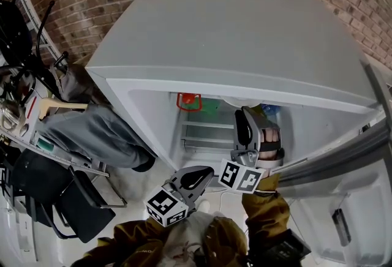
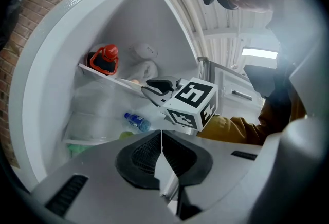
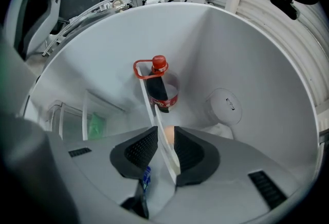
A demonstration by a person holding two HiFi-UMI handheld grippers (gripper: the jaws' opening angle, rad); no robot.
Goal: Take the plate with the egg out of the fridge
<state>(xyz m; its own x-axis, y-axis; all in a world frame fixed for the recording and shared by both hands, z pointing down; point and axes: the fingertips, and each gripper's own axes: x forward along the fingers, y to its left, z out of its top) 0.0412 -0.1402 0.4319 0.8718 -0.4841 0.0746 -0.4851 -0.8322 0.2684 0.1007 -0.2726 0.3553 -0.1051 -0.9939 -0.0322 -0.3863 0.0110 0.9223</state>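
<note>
The fridge [image 1: 245, 33] stands open. My right gripper [image 3: 165, 143] reaches onto its upper shelf and is shut on the rim of a white plate [image 3: 172, 164], seen edge-on between the jaws. The pale egg [image 3: 166, 133] shows just past the pads. In the head view the right gripper [image 1: 242, 120] is inside the compartment, and the plate is hidden there. My left gripper [image 2: 162, 138] hangs outside, in front of the fridge, shut on nothing. It looks at the right gripper [image 2: 157, 86] at the shelf.
A dark bottle with a red cap [image 3: 157, 84] stands behind the plate. A blue water bottle [image 2: 136, 122] and something green [image 2: 77, 148] lie on lower shelves. The open door [image 1: 343, 198] is at right. A black chair [image 1: 73, 198] and a seated person's legs [image 1: 92, 131] are at left.
</note>
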